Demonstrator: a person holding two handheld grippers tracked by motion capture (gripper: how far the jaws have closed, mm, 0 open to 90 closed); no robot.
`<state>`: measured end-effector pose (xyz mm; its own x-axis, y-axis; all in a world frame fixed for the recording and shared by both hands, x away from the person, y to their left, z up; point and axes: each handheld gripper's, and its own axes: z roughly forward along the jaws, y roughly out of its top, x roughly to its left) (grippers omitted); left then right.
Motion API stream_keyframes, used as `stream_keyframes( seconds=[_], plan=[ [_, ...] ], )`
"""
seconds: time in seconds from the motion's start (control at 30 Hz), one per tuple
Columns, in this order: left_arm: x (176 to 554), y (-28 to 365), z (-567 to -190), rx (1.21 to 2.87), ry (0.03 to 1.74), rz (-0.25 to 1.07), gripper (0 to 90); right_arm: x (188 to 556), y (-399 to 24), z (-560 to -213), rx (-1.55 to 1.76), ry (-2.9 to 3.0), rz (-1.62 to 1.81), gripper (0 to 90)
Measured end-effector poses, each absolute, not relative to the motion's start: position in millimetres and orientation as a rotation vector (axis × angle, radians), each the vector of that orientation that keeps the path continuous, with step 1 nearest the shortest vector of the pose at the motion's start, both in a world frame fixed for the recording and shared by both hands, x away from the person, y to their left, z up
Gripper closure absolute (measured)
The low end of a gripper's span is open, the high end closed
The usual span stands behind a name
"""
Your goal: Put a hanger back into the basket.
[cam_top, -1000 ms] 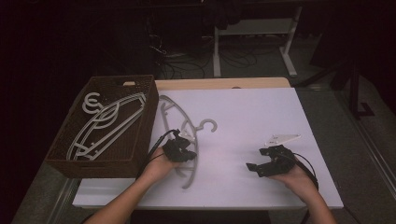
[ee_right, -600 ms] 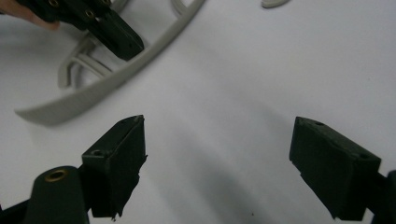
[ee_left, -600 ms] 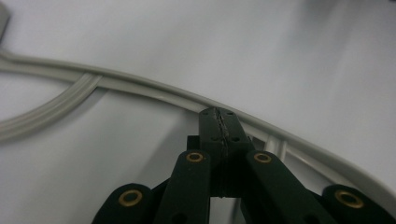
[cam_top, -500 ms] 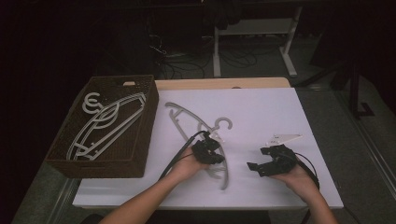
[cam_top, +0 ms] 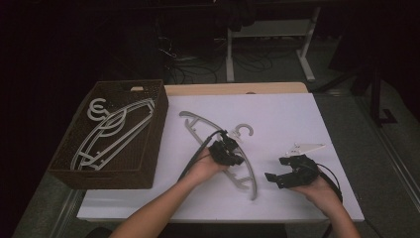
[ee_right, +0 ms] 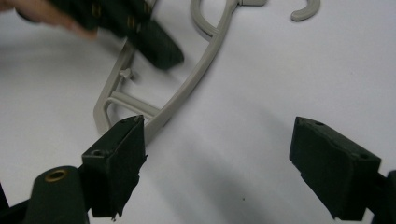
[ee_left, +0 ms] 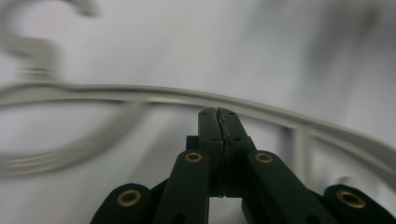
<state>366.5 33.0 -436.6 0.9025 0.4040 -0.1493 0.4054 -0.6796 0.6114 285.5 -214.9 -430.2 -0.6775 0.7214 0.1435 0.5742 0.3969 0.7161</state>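
Grey plastic hanger (cam_top: 233,153), lying flat mid-table on white surface, hook pointing away

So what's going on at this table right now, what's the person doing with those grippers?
A person works with a gripper in each hand on a white table. The left gripper is shut and sits on a grey plastic hanger lying on the table; whether it pinches the hanger is unclear. The right gripper rests open near the hanger's end. More hangers lie in a wicker basket at the left.
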Motion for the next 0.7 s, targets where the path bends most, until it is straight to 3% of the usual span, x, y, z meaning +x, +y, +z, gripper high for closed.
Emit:
stream_keyframes(
  seconds=[0.1, 0.27, 0.7],
  plan=[
    [396.2, 55.9, -421.1, 2.385, 0.647, 0.142, 90.0, 285.5, -214.6, -430.7, 1.157, 2.464, 1.144, 17.9],
    [446.5, 88.3, -411.5, 2.369, 0.806, 0.278, 90.0, 285.8, -215.2, -430.7, 1.158, 2.463, 1.145, 17.9],
    [531.3, 118.3, -419.1, 2.370, 1.012, 0.506, 90.0, 286.1, -215.4, -432.3, 1.152, 2.473, 1.148, 17.9]
  ],
)
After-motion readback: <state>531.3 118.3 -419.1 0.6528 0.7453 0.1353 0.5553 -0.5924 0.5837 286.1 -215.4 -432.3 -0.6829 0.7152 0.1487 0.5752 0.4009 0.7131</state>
